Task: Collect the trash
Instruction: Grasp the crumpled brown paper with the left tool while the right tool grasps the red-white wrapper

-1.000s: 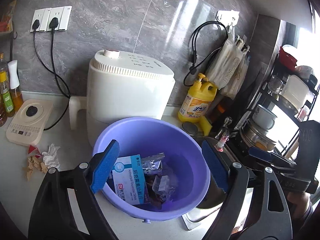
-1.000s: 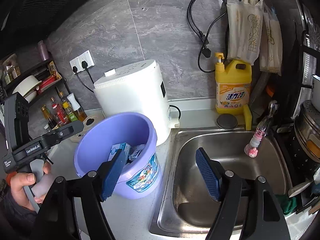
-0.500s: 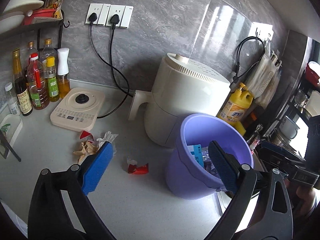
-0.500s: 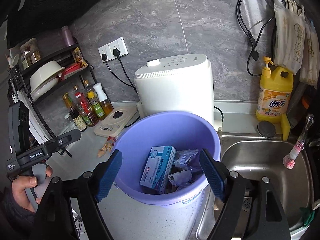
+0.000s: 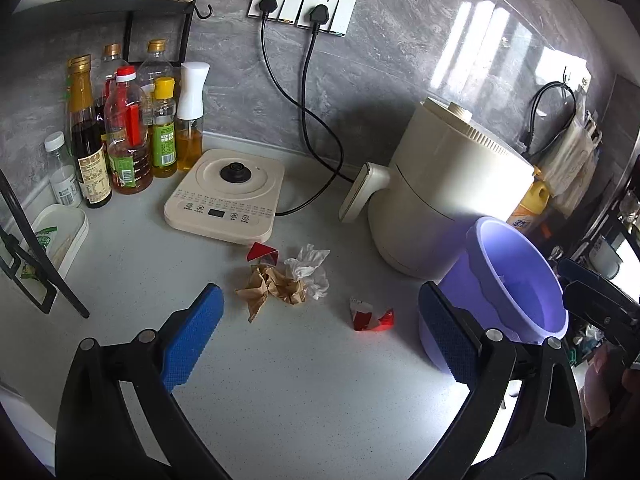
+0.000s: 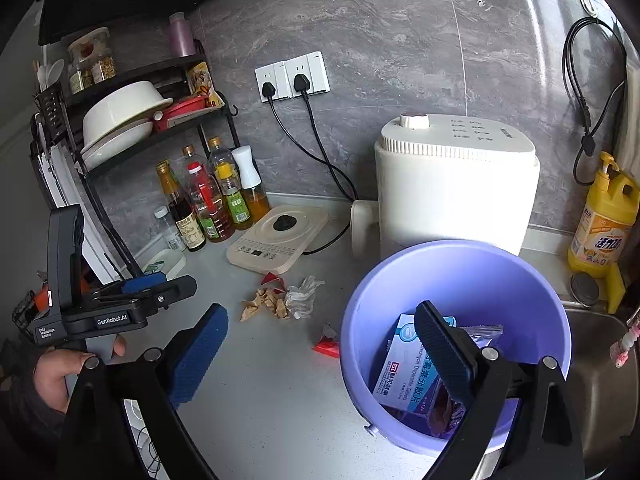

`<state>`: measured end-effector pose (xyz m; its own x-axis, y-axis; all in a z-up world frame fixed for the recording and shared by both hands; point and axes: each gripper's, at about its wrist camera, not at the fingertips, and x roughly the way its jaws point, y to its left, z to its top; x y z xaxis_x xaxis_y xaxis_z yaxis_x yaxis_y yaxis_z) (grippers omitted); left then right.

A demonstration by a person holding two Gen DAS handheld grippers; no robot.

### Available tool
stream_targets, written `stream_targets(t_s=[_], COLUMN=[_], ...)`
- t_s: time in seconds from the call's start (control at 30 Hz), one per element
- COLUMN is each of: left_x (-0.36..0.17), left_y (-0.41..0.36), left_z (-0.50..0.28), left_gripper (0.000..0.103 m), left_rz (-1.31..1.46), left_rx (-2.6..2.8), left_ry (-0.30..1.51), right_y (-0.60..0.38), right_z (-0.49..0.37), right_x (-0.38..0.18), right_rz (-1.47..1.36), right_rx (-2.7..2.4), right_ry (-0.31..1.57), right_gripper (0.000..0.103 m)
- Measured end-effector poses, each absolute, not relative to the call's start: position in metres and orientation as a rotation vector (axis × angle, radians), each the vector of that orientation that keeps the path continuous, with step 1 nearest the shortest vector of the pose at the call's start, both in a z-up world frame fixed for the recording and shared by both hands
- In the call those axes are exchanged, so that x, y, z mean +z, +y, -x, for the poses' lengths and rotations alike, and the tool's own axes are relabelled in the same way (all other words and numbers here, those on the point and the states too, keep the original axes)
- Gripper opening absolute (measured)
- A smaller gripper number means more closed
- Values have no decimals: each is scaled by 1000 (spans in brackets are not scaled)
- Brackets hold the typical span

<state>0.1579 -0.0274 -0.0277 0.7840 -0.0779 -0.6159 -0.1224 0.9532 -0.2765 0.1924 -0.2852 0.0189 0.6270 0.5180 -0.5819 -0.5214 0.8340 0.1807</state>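
Note:
Loose trash lies on the grey counter: crumpled brown paper (image 5: 274, 286), a white tissue (image 5: 312, 266), a small red wrapper (image 5: 262, 254) and a red-and-white wrapper (image 5: 370, 316). My left gripper (image 5: 320, 292) hovers open just short of this litter, holding nothing. The purple bucket (image 5: 516, 280) stands to its right. In the right wrist view the bucket (image 6: 400, 264) holds a blue-and-white medicine box (image 6: 412, 376) and foil scraps. My right gripper (image 6: 320, 312) is above the bucket's left rim; its jaws are opening, with nothing between them. The red-and-white wrapper (image 6: 326, 346) lies below it.
A white air fryer (image 5: 448, 200) stands behind the bucket, with a beige hotplate (image 5: 228, 196) behind the litter. Oil and sauce bottles (image 5: 128, 140) crowd the back left under a black rack. A steel sink (image 6: 600, 380) and a yellow detergent jug (image 6: 604, 220) are at the right.
Both views have swung left, from the bucket and sink toward the counter, so the litter now shows. Both pairs of jaws stand wider than a second ago.

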Motion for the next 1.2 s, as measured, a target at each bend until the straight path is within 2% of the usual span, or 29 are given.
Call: stream_targets(t_s=[0.13,0.27,0.37,0.63,0.8,0.83,0.9,0.93,1.07,1.2], left_x=[-42,-62,-79,-121,-151,-156,-166,-169,-164,-157], left_y=[-6,13,24,38,35,32,29,28,31,50], left_z=[-164,-177,-189,-233,-265,-270,-278,-281,-278,-268], left_gripper=[95,83,78,75,73,69,51,30,23,22], left_rz=[320,341,356,287,258,247,245,248,243,257], left_rx=[0,-44,-86,-196,-254,-264,-278,-278,-275,-255], left_ry=[699,745,782,856,907,919,949,964,928,909], right_y=[-254,-225,-206,-169,-165,-165,-164,-163,-155,-149], right_z=[-194,-197,-197,-191,-196,-198,-201,-203,-217,-233], right_x=[14,9,2,-33,-66,-72,-84,-89,-111,-129], right_rz=[42,82,92,81,75,78,92,101,140,170], right_rx=[591,584,560,401,267,241,197,182,124,67], right_ry=[692,719,745,810,859,865,882,888,901,918], right_gripper=[87,76,68,57,57,57,57,57,55,53])
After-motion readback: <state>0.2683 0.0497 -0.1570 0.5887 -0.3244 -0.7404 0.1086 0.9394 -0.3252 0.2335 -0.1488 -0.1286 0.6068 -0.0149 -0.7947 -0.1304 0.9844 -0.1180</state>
